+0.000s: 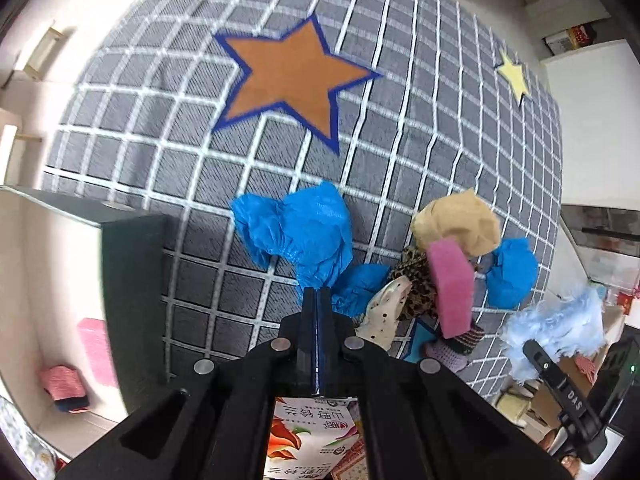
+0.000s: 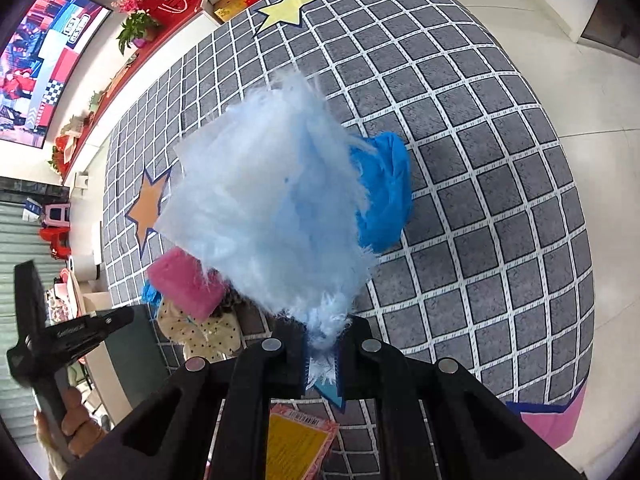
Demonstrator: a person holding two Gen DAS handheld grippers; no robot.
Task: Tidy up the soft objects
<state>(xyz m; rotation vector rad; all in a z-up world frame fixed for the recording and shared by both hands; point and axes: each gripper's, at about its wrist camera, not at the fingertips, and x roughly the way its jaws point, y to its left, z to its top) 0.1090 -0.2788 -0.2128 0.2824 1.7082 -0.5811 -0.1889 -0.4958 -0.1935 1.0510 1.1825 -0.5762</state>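
Note:
A heap of soft things lies on the grey checked rug (image 1: 168, 128): blue crumpled covers (image 1: 296, 232), a tan cloth (image 1: 464, 220), a pink sponge (image 1: 452, 284), a leopard-print piece (image 1: 416, 276) and a dotted cream cloth (image 1: 384, 312). My left gripper (image 1: 317, 300) is shut and empty, just left of the heap. My right gripper (image 2: 322, 344) is shut on a fluffy light-blue piece (image 2: 264, 204) and holds it above the heap; it also shows in the left wrist view (image 1: 560, 328). A blue cover (image 2: 384, 192), the pink sponge (image 2: 188, 284) and the dotted cloth (image 2: 200, 332) show around it.
A white box with a dark rim (image 1: 128, 280) stands left of the heap and holds pink soft items (image 1: 64, 380). Star patches mark the rug (image 1: 284, 76). Printed packets (image 1: 308, 440) lie under the grippers. A shelf with flowers (image 2: 136, 28) runs along the far wall.

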